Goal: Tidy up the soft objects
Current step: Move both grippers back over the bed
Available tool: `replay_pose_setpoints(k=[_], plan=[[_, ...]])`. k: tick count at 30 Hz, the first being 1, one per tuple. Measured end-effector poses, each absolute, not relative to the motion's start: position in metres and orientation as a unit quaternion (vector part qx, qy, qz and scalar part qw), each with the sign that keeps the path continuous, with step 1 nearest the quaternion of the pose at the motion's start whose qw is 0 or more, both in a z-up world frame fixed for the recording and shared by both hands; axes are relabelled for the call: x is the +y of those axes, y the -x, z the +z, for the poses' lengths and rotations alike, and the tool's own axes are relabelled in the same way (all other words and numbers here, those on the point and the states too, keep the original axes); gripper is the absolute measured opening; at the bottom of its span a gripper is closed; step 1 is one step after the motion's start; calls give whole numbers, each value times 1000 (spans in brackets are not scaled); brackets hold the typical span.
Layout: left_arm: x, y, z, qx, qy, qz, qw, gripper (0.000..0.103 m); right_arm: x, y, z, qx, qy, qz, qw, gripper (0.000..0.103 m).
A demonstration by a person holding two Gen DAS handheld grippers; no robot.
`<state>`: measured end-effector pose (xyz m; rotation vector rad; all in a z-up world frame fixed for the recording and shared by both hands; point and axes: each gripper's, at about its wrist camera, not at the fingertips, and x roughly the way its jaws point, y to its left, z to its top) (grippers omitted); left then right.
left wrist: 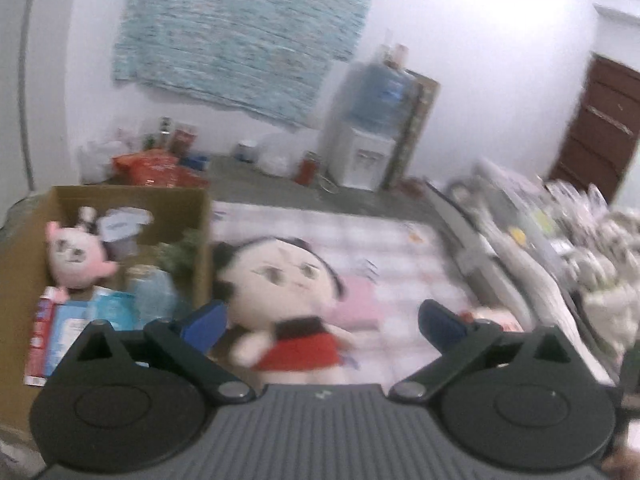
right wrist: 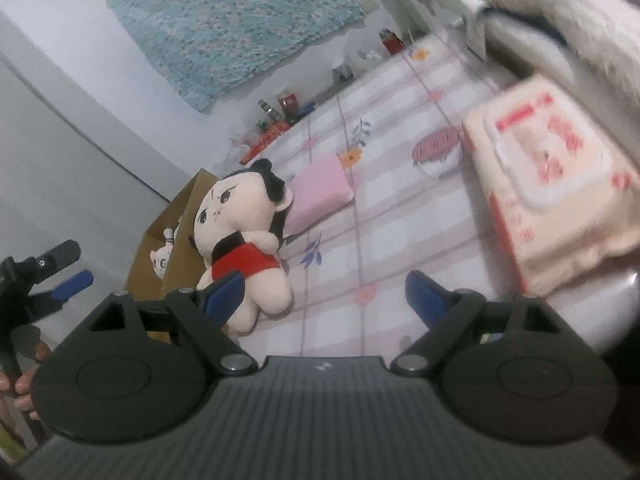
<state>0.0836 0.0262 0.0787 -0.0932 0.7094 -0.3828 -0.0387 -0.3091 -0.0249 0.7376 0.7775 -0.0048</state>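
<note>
**Doll's up next, both grippers empty**

Standing here watching, it looks like the step in hand is the approach to the plush doll, the one with black hair and a red top. It's lying on the checked bedsheet, right beside the cardboard box, touching or nearly touching its wall. The box already holds a pink plush plus some packets and a bottle, so my guess is that's where the soft stuff goes.

The left gripper hovers just short of the doll with its blue fingers spread wide, nothing between them, the doll's body lined up in the gap. The right gripper is wide open and empty too, hanging over the sheet beside the doll, with a wet wipes pack off to its right.

A folded pink cloth sits just behind the doll's head.

Next move, I reckon: the left one pushes in around the torso, squeezes, then lifts over the box wall. Soft body, so it'll need a deep bite.
</note>
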Motion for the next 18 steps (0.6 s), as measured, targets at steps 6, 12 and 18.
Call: replay_pose_setpoints(k=[6,12,18], plan=[[-38,-80,48,376,-9,-217,901,102,-319,18,-4,360,-281,26,889,88],[-92,-89,14,391,-55,-237,888,101,-328,-24,5,359,-201,78,908,88],[-130,-107,-21,403,-85,-270,871,80,-330,-89,4,391,-79,159,903,88]])
